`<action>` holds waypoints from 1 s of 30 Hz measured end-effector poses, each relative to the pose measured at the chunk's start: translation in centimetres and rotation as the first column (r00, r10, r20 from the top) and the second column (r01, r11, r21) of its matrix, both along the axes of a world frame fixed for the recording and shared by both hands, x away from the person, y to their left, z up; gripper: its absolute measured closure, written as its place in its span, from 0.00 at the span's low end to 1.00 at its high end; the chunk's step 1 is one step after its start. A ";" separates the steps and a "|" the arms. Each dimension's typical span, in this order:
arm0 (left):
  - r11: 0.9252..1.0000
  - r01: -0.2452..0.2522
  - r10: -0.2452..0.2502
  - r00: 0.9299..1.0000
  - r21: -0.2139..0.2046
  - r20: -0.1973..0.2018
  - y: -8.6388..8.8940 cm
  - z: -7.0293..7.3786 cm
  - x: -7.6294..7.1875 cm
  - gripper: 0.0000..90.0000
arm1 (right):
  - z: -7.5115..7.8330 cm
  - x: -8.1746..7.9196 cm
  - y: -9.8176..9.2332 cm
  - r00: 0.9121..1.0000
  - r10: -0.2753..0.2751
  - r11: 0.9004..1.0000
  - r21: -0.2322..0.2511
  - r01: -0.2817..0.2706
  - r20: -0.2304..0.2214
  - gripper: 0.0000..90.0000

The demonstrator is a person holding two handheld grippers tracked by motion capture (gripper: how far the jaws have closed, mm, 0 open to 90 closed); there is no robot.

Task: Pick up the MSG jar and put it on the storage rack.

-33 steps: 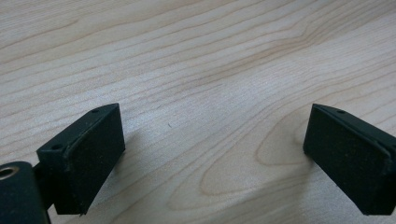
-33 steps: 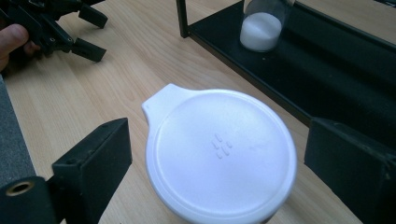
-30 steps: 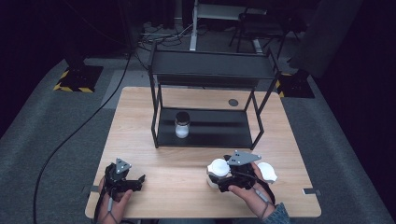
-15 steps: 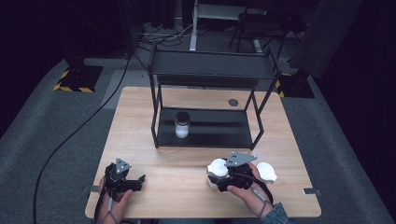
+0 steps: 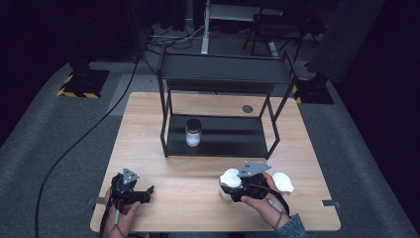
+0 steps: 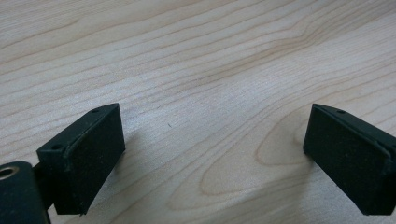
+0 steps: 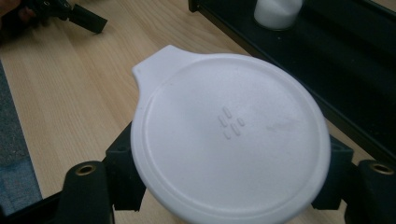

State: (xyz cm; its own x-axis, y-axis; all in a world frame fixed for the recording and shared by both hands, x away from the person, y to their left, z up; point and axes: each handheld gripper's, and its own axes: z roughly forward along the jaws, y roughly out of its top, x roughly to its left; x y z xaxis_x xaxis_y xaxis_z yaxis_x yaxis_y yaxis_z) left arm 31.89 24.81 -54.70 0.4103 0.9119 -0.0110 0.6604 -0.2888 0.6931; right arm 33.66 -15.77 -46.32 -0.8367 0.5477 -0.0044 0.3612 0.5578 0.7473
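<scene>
A white round tub with a tabbed lid (image 7: 229, 135) stands on the wooden table (image 5: 198, 198) near its front edge. My right gripper (image 7: 229, 179) has just been closing on the tub, and its jaws now press the sides under the lid. From above, the tub (image 5: 230, 177) sits at the tip of the right gripper (image 5: 229, 189). A second white tub (image 5: 283, 182) lies just right of that hand. My left gripper (image 5: 148, 191) rests at the front left, and its pads (image 6: 88, 154) stand wide apart over bare wood with nothing between them.
A black two-level rack (image 5: 223, 74) stands mid-table. A glass jar with a black lid (image 5: 192, 133) and white contents is on its lower shelf (image 5: 233, 141). A small dark disc (image 5: 247, 108) lies behind the rack. A person's hands hold both grippers.
The right gripper's jaws have drawn in against the white tub. Both hands stay where they were, and the left gripper looks the same.
</scene>
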 end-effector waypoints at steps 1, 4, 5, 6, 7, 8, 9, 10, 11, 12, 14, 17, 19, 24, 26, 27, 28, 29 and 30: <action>1.000 0.000 0.000 1.000 0.000 -0.001 0.0 0.0 0.0 0.05 | 0.0 0.0 0.1 1.000 0.001 1.000 -0.004 -0.001 0.001 0.34; 1.000 -0.001 0.001 1.000 0.000 -0.001 0.0 0.0 0.0 0.05 | 0.2 -0.1 0.2 1.000 0.004 1.000 -0.005 -0.004 0.004 0.34; 1.000 0.000 0.000 1.000 0.000 0.000 0.0 0.0 0.0 0.05 | 0.3 -0.1 0.2 1.000 0.004 1.000 -0.002 -0.004 0.005 0.34; 1.000 0.000 0.000 1.000 0.000 0.000 0.0 0.0 0.0 0.05 | 0.5 0.0 0.2 1.000 0.003 1.000 0.000 -0.003 0.006 0.34; 1.000 0.000 0.000 1.000 0.000 0.000 0.0 0.0 0.0 0.05 | 0.7 0.0 0.2 1.000 0.004 1.000 0.000 -0.004 0.011 0.34; 1.000 0.000 0.000 1.000 0.000 0.000 0.0 0.0 0.0 0.05 | 0.8 0.0 0.2 1.000 0.003 1.000 0.000 -0.003 0.013 0.34; 1.000 0.000 0.000 1.000 0.000 0.000 0.0 0.0 0.0 0.05 | 1.0 0.1 0.2 1.000 0.002 1.000 -0.002 -0.002 0.016 0.34; 1.000 0.000 0.000 1.000 0.000 0.000 0.0 0.0 0.0 0.05 | 1.3 0.1 0.2 1.000 0.002 1.000 -0.003 -0.002 0.019 0.34; 1.000 0.000 0.000 1.000 0.000 0.000 0.0 0.0 0.0 0.05 | 1.4 0.2 0.2 1.000 0.000 1.000 -0.002 0.000 0.019 0.34; 1.000 0.000 0.000 1.000 0.000 0.000 0.0 0.0 0.0 0.05 | 1.6 0.2 0.1 1.000 -0.001 1.000 -0.002 0.001 0.020 0.34; 1.000 0.000 0.000 1.000 0.000 0.000 0.0 0.0 0.0 0.05 | 1.9 0.3 0.1 1.000 -0.003 1.000 -0.001 0.003 0.025 0.34; 1.000 0.000 0.000 1.000 0.000 -0.001 0.0 0.0 0.0 0.05 | 2.3 0.5 0.0 1.000 -0.009 1.000 0.005 0.008 0.026 0.34; 1.000 0.000 0.000 1.000 0.000 0.000 0.0 0.0 0.0 0.05 | 2.7 0.6 0.0 0.999 -0.016 1.000 0.012 0.016 0.027 0.34; 1.000 0.000 0.000 1.000 0.000 0.000 0.0 0.0 0.0 0.05 | 3.5 1.1 0.0 0.999 -0.021 1.000 0.004 0.021 0.031 0.34; 1.000 0.000 0.000 1.000 0.000 0.000 0.0 0.0 0.0 0.05 | 3.9 1.3 0.0 0.999 -0.021 1.000 0.000 0.021 0.037 0.34; 1.000 0.000 0.000 1.000 0.000 0.000 0.0 0.0 0.0 0.05 | 4.1 1.4 0.0 0.999 -0.022 1.000 0.000 0.022 0.041 0.34; 1.000 0.000 0.000 1.000 0.000 0.000 0.0 0.0 0.0 0.05 | 4.3 1.5 0.0 0.999 -0.023 1.000 0.000 0.023 0.043 0.34; 1.000 0.000 0.000 1.000 0.000 0.000 0.0 0.0 0.0 0.05 | 4.5 1.6 0.0 0.999 -0.022 1.000 -0.001 0.022 0.043 0.34; 1.000 0.000 0.000 1.000 0.000 0.000 0.0 0.0 0.0 0.05 | 4.7 1.7 0.0 0.999 -0.022 1.000 0.002 0.022 0.044 0.34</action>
